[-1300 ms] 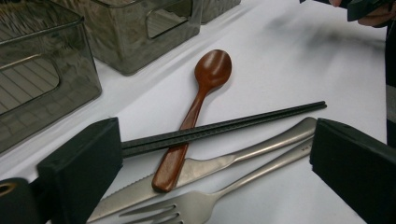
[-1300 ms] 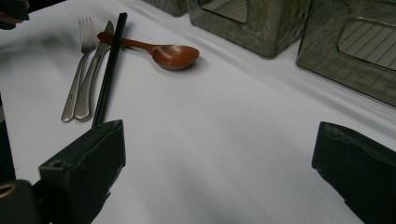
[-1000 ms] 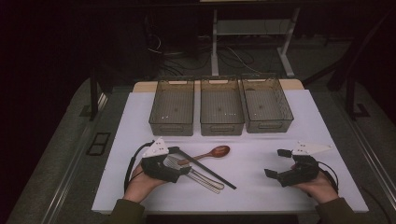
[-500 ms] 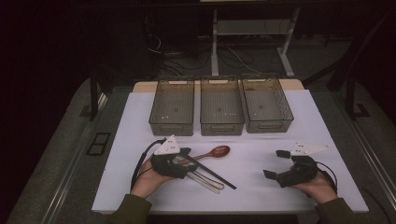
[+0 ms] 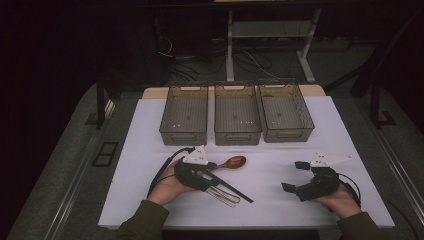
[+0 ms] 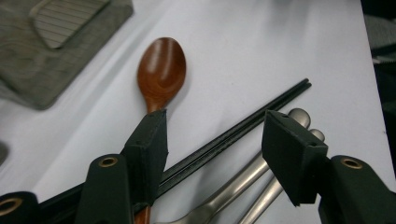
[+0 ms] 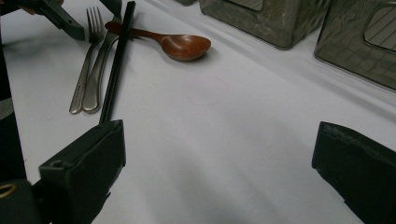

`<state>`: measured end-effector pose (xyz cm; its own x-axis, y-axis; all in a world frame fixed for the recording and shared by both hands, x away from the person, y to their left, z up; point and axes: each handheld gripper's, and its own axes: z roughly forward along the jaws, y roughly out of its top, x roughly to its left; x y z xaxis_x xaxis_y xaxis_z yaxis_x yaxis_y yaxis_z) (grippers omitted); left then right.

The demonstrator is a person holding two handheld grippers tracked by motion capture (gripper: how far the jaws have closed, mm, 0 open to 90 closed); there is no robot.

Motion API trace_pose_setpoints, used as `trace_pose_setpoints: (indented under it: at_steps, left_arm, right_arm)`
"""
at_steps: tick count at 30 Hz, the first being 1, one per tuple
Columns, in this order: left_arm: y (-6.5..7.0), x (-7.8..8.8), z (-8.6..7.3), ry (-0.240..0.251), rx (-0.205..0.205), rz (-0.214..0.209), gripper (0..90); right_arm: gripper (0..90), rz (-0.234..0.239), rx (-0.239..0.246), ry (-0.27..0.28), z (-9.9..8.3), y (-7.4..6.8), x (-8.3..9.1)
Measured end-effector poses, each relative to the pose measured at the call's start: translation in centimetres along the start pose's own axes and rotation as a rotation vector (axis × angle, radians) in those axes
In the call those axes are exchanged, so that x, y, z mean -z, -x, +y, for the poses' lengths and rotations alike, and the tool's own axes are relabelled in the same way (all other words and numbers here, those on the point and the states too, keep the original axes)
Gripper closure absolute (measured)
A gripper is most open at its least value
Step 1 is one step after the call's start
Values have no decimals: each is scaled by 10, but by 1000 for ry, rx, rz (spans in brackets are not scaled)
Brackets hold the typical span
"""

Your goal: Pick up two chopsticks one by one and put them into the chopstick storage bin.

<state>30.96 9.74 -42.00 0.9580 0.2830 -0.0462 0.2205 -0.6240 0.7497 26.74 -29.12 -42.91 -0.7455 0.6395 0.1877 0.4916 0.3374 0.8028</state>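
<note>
Left gripper view: looks along the left gripper (image 6: 215,135), with jaws partly spread and just now closing in, straddling the black chopsticks (image 6: 261,112) without pinching them yet, so grasping nothing. Finds the chopsticks flat on the white counter (image 6: 261,42), crossing the handle of the wooden spoon (image 6: 161,70) and lying just beside the two handles of the metal cutlery (image 6: 243,179). Probably light, stiff and thin, with a smooth finish apt to slip or roll; as a loose pair, apt to scissor apart or to come up one short. Best pinched across both sticks together, near the middle for balance, squarely and low to the counter. Worth minding the wooden handle under one jaw and the metal handles by the other, to avoid lifting a neighbour as well. Over in the right gripper view, the right gripper (image 7: 219,154) with jaws spread wide above bare counter, holding nothing. In the high view, three see-through bins side by side at the far edge, left (image 5: 183,136), middle (image 5: 237,136) and right (image 5: 288,134), well apart from the cutlery. All seemingly empty, apart from a few pale specks on the bottoms, too small to tell
</note>
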Motion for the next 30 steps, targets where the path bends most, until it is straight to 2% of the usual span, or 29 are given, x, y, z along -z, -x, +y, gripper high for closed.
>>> trace_pose_setpoints:
  at_steps: [6,12,16,24,30]
  left_arm:
    - [-1,-9,7,-72,-57,-28,439]
    - [-2,-17,15,-179,-124,-61,477]
    - [-1,-21,20,-222,-175,-52,505]
    - [-2,-26,31,-338,-269,-54,550]
    - [-4,-33,31,-386,-312,-59,581]
  right_arm:
    - [21,2,1,-1,0,0,0]
    - [21,6,-4,2,0,1,0]
    - [21,8,-4,2,0,1,0]
    - [21,10,-8,2,0,0,0]
    - [22,11,-8,3,0,0,0]
